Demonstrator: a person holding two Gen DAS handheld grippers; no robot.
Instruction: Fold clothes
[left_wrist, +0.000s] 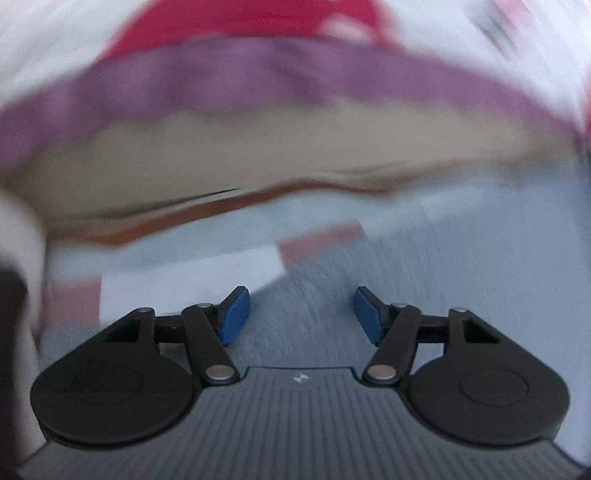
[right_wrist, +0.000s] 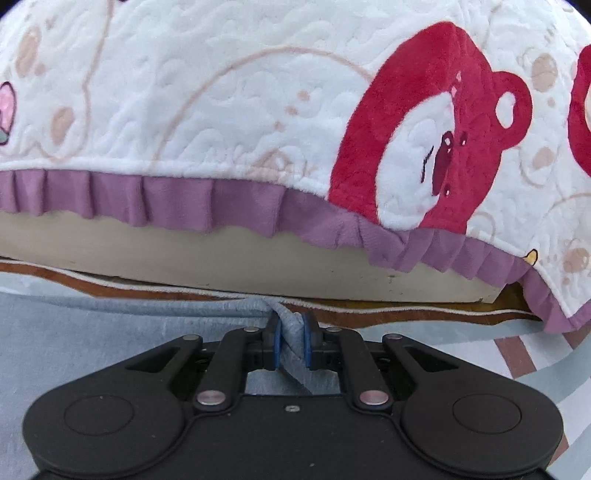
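Right wrist: right gripper (right_wrist: 291, 345) clamped on bunched edge of grey-blue garment (right_wrist: 74, 350); left gripper (left_wrist: 298, 314) apart, empty, above same blurred cloth.

Left wrist view motion-blurred; grey garment (right_wrist: 74, 350) cut off left.

The garment (right_wrist: 92, 332) is plain grey-blue. The blanket (right_wrist: 221, 92) is white with red bears (right_wrist: 424, 129) and a purple frill (right_wrist: 177, 203). Gripper pads (left_wrist: 234, 317) are blue
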